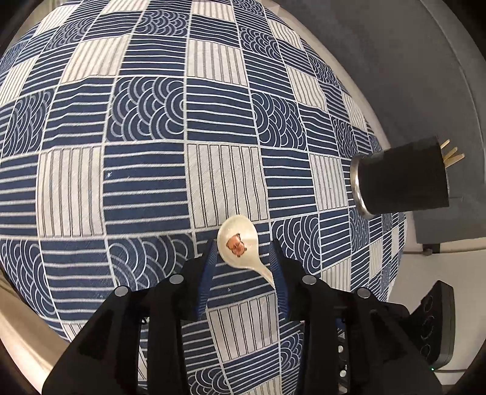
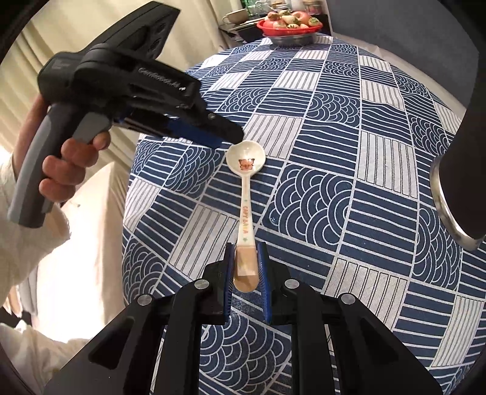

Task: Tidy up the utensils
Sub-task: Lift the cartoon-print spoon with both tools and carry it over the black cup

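A white ceramic spoon (image 2: 246,209) with a small orange animal print in its bowl lies along the blue-and-white patterned tablecloth (image 2: 334,188). My right gripper (image 2: 246,246) is shut on the tan end of its handle. The spoon's bowl (image 1: 235,241) sits between the fingers of my left gripper (image 1: 244,247), which stands open with its pads off the bowl. In the right wrist view the left gripper (image 2: 229,136) hangs just over the far side of the bowl. Whether the spoon rests on the cloth or is held slightly above it I cannot tell. A black utensil holder (image 1: 401,180) with wooden sticks (image 1: 452,156) stands at the table's right edge.
The holder's steel rim (image 2: 446,200) is close on the right of my right gripper. A red bowl of fruit (image 2: 288,25) sits at the far end of the table. A person's hand (image 2: 63,164) holds the left gripper's handle. A black device (image 1: 437,322) lies beyond the table's edge.
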`<state>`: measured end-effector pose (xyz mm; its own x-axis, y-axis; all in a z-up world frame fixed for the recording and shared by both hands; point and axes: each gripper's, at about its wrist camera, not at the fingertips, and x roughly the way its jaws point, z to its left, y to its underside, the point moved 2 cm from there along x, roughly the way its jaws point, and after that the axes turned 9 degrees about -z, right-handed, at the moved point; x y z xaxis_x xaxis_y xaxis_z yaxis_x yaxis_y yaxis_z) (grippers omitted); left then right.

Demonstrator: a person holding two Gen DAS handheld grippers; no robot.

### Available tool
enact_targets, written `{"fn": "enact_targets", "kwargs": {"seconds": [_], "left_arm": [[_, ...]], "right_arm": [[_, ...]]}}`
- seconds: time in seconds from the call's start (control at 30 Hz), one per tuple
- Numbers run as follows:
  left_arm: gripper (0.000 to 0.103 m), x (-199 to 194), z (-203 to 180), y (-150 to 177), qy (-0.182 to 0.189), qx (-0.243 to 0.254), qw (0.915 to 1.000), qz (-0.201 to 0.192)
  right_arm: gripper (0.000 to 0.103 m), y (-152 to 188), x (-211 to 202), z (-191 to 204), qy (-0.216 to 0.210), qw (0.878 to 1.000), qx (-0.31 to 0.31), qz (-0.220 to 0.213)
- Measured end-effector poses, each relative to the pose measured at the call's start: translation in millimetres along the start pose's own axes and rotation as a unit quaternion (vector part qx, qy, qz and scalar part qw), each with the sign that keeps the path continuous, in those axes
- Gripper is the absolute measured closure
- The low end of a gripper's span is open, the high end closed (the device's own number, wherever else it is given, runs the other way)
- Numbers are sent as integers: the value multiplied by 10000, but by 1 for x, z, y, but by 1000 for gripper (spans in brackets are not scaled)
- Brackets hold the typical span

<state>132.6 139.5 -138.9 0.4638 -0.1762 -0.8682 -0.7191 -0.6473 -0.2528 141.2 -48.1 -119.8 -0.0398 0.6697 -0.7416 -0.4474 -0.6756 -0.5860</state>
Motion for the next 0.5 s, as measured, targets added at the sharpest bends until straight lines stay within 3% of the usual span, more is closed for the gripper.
{"fn": "enact_targets", "kwargs": {"seconds": [0.17,0.27,0.5], "left_arm": [[66,17,-5,0,-137,228,9995,173],[96,23,-7,1,-485,512,9973,186],[96,6,-14,3,-358,637,9973,109]], "right_arm": [[89,0,1,-2,-2,10000,20,33],[89,1,5,-3,76,9999,-38,108],[89,4,-6,-5,9,10000,-14,-15]]}}
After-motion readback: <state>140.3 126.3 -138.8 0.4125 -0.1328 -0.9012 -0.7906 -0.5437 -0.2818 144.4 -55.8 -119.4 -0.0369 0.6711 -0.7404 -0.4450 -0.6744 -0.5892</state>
